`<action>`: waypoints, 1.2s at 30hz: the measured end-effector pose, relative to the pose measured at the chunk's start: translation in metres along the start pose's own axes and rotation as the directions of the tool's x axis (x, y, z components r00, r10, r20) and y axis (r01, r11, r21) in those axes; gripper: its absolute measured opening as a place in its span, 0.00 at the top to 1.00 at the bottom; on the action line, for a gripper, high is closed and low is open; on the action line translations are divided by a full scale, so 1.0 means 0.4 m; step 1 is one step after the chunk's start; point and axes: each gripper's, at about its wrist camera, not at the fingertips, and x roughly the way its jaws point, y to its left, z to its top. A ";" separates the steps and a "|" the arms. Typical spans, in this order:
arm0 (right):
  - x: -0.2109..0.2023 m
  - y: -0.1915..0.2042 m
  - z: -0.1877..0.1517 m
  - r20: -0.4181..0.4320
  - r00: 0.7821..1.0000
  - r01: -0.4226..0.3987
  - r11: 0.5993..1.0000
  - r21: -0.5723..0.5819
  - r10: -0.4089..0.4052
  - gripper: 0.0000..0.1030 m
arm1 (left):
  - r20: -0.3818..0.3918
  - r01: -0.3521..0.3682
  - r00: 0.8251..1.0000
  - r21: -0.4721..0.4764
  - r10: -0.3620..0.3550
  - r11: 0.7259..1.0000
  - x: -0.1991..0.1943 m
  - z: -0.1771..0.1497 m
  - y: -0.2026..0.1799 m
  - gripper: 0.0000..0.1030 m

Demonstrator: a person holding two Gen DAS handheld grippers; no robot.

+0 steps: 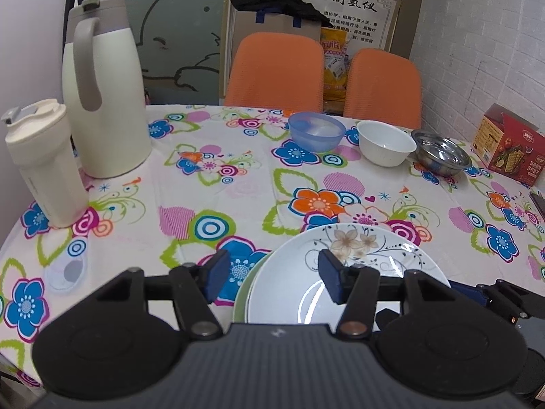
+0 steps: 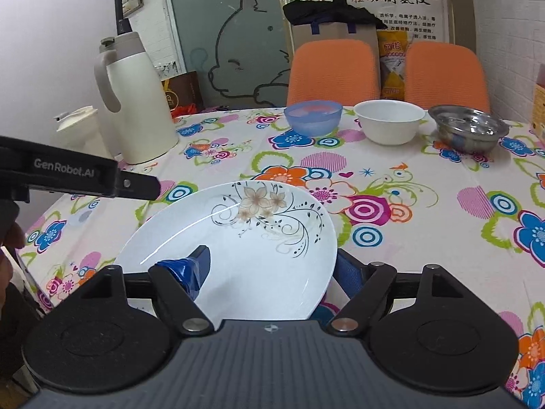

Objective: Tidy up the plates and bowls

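Note:
A white plate with a brown flower print [image 1: 344, 272] lies on a green plate [image 1: 247, 293] near the table's front. My left gripper [image 1: 274, 277] is open above its left rim, empty. In the right wrist view the flower plate [image 2: 245, 238] sits between my right gripper's [image 2: 272, 266] jaws; one finger [image 2: 194, 269] rests on its inner face, the other is under its right rim, so it looks gripped. At the far edge stand a blue bowl [image 2: 313, 116], a white bowl [image 2: 390, 119] and a steel bowl [image 2: 468, 129].
A cream jug [image 1: 102, 92] and a cream tumbler [image 1: 44, 160] stand at the left. A red box [image 1: 507, 146] is at the far right. Two orange chairs [image 1: 277, 68] stand behind the table. The left gripper's body [image 2: 68, 170] crosses the right wrist view.

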 end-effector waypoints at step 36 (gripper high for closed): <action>-0.032 -0.569 0.139 -0.119 0.992 0.077 0.964 0.253 -0.048 0.38 | -0.159 0.192 0.971 0.064 -0.180 0.979 0.286 0.166 -0.425 0.38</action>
